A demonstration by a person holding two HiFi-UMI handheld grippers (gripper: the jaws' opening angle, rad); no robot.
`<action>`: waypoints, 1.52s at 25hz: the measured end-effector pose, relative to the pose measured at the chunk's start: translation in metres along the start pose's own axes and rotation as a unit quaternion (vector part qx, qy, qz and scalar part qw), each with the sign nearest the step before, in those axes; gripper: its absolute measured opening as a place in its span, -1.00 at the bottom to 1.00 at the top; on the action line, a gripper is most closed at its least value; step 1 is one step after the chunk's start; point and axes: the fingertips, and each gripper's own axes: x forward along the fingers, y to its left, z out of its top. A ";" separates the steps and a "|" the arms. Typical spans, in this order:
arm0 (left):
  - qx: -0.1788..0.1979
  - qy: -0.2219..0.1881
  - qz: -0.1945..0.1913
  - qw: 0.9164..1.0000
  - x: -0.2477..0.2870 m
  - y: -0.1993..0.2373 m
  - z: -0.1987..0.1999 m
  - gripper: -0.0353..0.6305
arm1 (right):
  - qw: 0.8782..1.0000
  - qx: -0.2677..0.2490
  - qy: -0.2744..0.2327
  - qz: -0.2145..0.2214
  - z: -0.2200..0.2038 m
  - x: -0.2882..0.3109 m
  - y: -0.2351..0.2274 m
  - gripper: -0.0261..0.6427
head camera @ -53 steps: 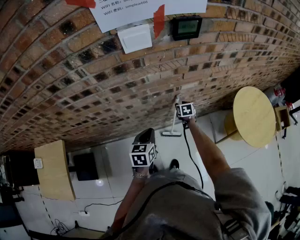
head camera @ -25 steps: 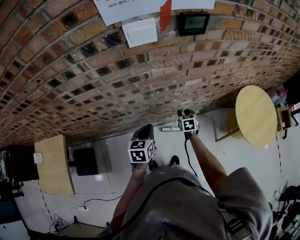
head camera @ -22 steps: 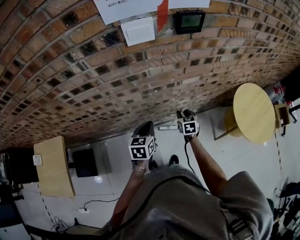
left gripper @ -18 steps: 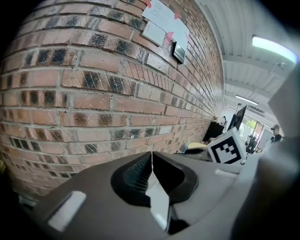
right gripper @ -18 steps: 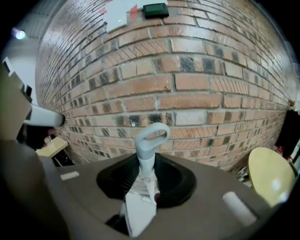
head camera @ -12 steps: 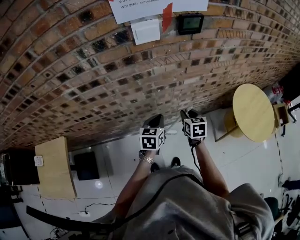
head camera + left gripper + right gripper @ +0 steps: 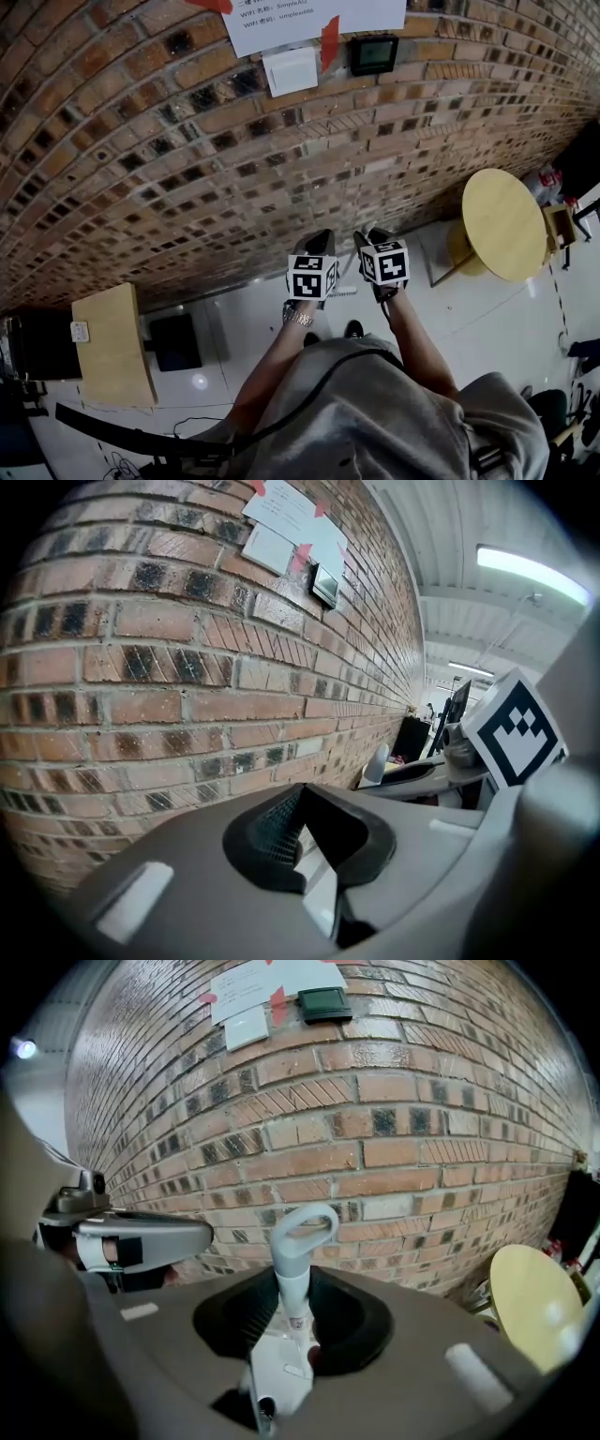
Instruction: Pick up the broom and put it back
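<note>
My right gripper (image 7: 295, 1326) is shut on the broom's white handle (image 7: 292, 1288), whose loop end (image 7: 305, 1227) sticks up past the jaws toward the brick wall. In the head view the right gripper (image 7: 373, 239) is held in front of the body, and a white bit of the broom (image 7: 345, 292) shows below it. Close at its left is my left gripper (image 7: 319, 242). In its own view the left gripper (image 7: 305, 841) has a gap between the pads with nothing in it. It also shows at the left of the right gripper view (image 7: 131, 1234).
The brick wall (image 7: 187, 169) stands straight ahead, with taped papers (image 7: 309, 14), a white plate (image 7: 291, 70) and a dark panel (image 7: 373, 54). A round wooden table (image 7: 506, 225) is at the right. At the left are a wooden cabinet (image 7: 112, 342) and a black box (image 7: 176, 342).
The right gripper has risen and drawn back from the wall with the broom in it. The left gripper has moved right, and the two now hang side by side.
</note>
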 end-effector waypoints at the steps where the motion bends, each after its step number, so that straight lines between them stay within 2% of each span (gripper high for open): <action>1: 0.003 -0.001 0.005 1.000 0.000 0.001 0.000 -0.88 | 1.000 0.000 0.000 0.000 0.000 0.000 -0.001 -0.63; 5: 0.003 0.000 0.012 1.000 0.000 0.004 -0.001 -0.88 | 1.000 -0.004 0.002 -0.002 -0.001 -0.001 -0.002 -0.63; 10: -0.029 0.002 -0.008 1.000 0.000 0.001 0.000 -0.88 | 1.000 -0.012 0.007 -0.007 -0.003 -0.001 -0.005 -0.63; 16: -0.028 0.007 -0.007 1.000 0.002 0.002 -0.002 -0.88 | 1.000 -0.020 0.006 -0.012 0.001 0.008 -0.013 -0.63; 21: -0.028 -0.005 -0.006 1.000 -0.001 0.006 0.003 -0.88 | 1.000 -0.016 0.011 -0.017 0.006 0.041 -0.032 -0.63; 25: -0.044 -0.002 0.015 0.999 -0.010 0.023 -0.008 -0.88 | 1.000 -0.007 0.015 -0.017 -0.004 0.074 -0.044 -0.63; 30: -0.069 0.000 0.052 0.996 -0.018 0.047 -0.016 -0.88 | 0.999 -0.007 0.043 -0.008 -0.024 0.118 -0.062 -0.63; 38: -0.090 0.020 0.081 0.992 -0.015 0.053 -0.040 -0.88 | 0.995 -0.032 0.095 0.011 -0.067 0.179 -0.082 -0.63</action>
